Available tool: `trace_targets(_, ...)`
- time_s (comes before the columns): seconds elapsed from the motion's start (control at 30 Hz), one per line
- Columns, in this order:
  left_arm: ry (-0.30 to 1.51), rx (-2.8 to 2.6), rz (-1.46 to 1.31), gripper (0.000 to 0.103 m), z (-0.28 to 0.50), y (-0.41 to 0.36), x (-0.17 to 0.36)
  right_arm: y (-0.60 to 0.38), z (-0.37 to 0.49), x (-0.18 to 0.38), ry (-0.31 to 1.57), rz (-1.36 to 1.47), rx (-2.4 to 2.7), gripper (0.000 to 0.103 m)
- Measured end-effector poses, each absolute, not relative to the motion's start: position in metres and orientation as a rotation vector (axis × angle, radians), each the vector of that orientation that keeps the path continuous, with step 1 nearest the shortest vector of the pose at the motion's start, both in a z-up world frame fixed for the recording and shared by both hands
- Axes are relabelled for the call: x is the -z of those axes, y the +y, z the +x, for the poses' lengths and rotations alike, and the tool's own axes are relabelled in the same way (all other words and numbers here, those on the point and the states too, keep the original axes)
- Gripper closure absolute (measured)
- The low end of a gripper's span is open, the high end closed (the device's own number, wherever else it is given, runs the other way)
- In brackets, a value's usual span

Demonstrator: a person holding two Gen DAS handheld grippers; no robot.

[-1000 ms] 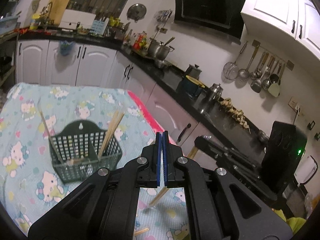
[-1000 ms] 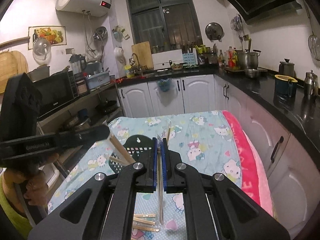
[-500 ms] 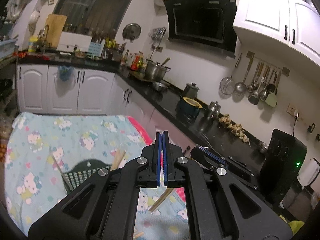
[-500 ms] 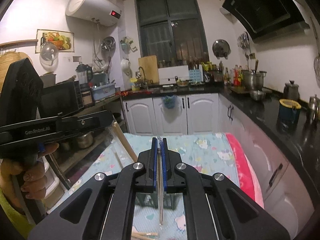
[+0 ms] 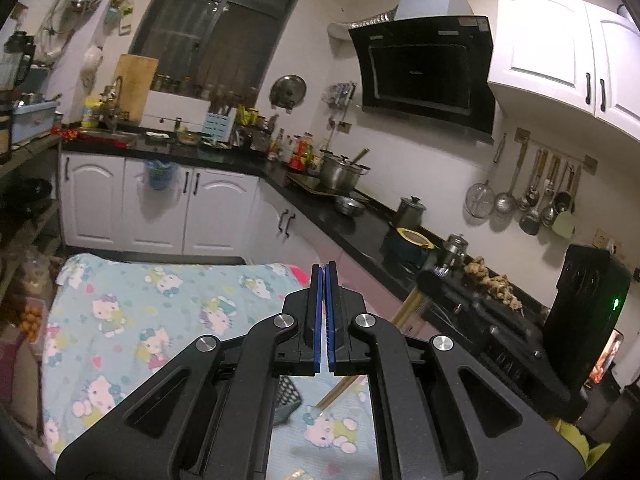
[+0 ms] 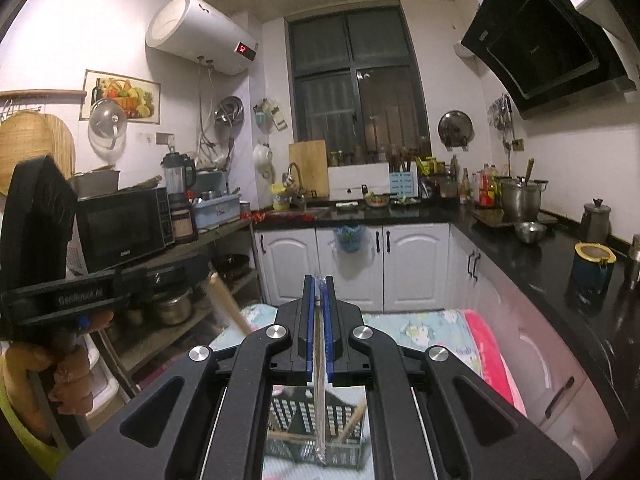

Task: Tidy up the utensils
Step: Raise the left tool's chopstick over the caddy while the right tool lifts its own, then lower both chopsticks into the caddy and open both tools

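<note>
We observe the left gripper [image 5: 324, 280] clenched, holding nothing. The right gripper [image 6: 319, 292] grasps a wrapped chopstick [image 6: 319, 384], its lower end hanging over the dark utensil basket [image 6: 316, 432] at 6 o'clock.

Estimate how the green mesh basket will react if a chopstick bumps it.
The basket looks like thin openwork plastic, so probably light and easily shoved. It sits on soft cloth, so it may tip rather than slide. Leaning chopsticks add leverage.

Basket [image 6: 316, 436] mostly hidden behind right gripper [image 6: 319, 280]; wrapped stick's [image 6: 319, 412] contents unclear.
</note>
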State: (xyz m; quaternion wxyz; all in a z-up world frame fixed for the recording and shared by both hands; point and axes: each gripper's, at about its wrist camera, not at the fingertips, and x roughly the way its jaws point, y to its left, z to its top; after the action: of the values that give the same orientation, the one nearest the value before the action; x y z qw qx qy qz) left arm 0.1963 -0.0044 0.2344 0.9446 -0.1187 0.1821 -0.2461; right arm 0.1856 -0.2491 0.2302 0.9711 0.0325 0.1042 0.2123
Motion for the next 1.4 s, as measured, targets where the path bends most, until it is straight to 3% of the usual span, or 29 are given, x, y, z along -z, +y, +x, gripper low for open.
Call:
trace_targets(0.4, 0.418, 0.455, -0.297, 0.103, 0.21, 0.032, -0.205, -0.235, 0.221, -0.226, 0.19, 0.032, -0.394, 0.099)
trace_targets(1.4, 0.58, 0.421, -0.323, 0.103, 0.232, 0.036, -0.114, -0.212, 0.279, -0.133, 0.358, 0.002, -0.32, 0.099)
